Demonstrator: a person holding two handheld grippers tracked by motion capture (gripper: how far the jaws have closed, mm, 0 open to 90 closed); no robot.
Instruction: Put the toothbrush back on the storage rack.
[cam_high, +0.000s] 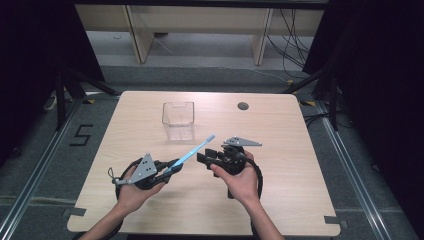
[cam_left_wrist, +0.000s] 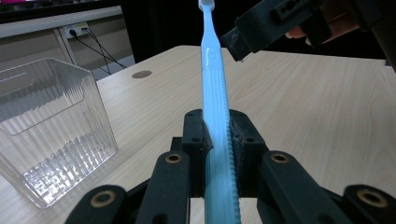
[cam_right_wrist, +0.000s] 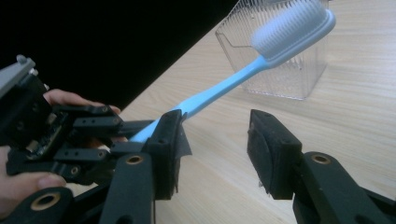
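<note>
The slim blue plastic toothbrush (cam_left_wrist: 214, 93), its handle ribbed and its head tufted with white bristles, slants up over the table (cam_high: 280, 145), clamped by the handle in the left claw (cam_left_wrist: 215, 135). The right claw (cam_right_wrist: 215, 140) gapes wide just beside the handle, gripping nothing; the clear ribbed plastic box (cam_high: 178, 120) stands near on the pale wood-grain surface.

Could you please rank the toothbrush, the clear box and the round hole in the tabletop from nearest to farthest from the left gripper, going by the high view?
1. Toothbrush: clamped in the left gripper, head pointing up-right.
2. Clear box: beyond it, mid-table.
3. Round hole: farthest, near the far edge, to the right.
</note>
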